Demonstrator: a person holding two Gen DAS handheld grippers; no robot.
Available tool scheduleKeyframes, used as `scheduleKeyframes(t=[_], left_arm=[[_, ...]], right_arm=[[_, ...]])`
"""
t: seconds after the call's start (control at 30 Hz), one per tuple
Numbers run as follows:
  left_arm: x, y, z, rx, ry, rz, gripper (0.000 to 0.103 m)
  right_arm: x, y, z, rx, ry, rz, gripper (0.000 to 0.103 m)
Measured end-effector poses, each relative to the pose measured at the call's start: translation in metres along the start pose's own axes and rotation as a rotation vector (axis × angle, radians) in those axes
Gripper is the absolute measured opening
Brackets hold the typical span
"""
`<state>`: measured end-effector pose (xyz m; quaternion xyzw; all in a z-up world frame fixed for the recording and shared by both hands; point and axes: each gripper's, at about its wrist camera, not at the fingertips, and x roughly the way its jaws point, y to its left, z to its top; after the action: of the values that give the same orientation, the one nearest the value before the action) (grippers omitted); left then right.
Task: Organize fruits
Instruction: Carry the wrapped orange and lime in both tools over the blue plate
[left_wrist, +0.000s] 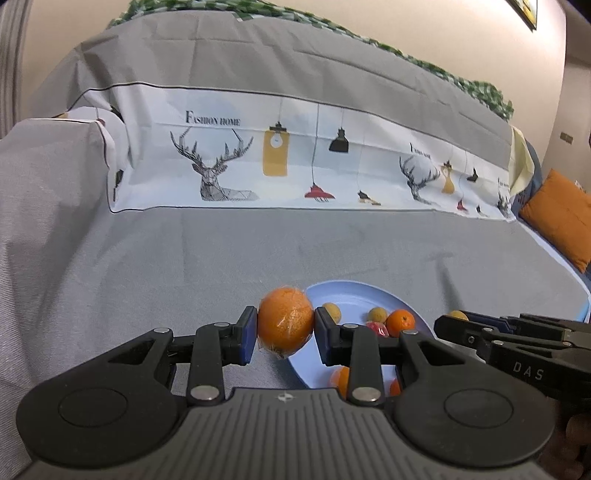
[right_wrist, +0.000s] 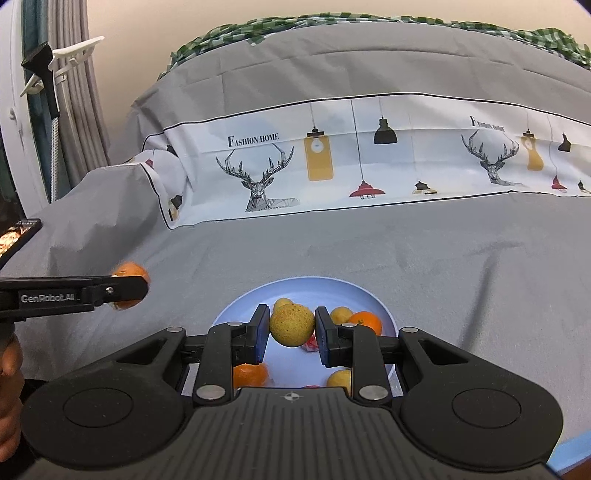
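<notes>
My left gripper (left_wrist: 285, 325) is shut on a large orange (left_wrist: 285, 322) wrapped in clear film, held above the left rim of a light blue plate (left_wrist: 354, 295). My right gripper (right_wrist: 291, 326) is shut on a yellow speckled fruit (right_wrist: 291, 325), held over the same plate (right_wrist: 306, 286). On the plate lie small oranges (right_wrist: 366, 320), yellow fruits (right_wrist: 341, 314) and a red wrapped piece (right_wrist: 311, 344). In the right wrist view the left gripper (right_wrist: 122, 290) comes in from the left with its orange (right_wrist: 129, 271). In the left wrist view the right gripper (left_wrist: 454, 321) shows at the right.
The plate sits on a grey cloth-covered sofa seat (left_wrist: 184, 258). Behind rises the backrest with a white deer-and-lamp printed band (left_wrist: 277, 162). An orange cushion (left_wrist: 561, 218) lies far right. A covered armrest (left_wrist: 48, 162) stands on the left. A phone screen (right_wrist: 14, 236) shows at left.
</notes>
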<state>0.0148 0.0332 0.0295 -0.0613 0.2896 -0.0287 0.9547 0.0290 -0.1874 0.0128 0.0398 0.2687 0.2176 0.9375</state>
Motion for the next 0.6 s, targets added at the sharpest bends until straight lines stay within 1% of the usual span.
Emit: scheduleKeyframes(t=[0.13,0.37,0.6], left_arm=[[0.008,-0.006,-0.001,0.024,0.013,-0.011,0.037],[0.021,-0.015,-0.005,-0.001,0.007,-0.055,0.037],[0.036,-0.025,-0.01,-0.005,0.027,-0.098,0.037]], right_arm=[[0.004,0.003,0.0,-0.018,0.011,0.002,0.028],[0.012,0.004,-0.001,-0.034,0.032,0.002,0.028],[0.017,0.007,-0.003,-0.055,0.049,-0.004,0.028]])
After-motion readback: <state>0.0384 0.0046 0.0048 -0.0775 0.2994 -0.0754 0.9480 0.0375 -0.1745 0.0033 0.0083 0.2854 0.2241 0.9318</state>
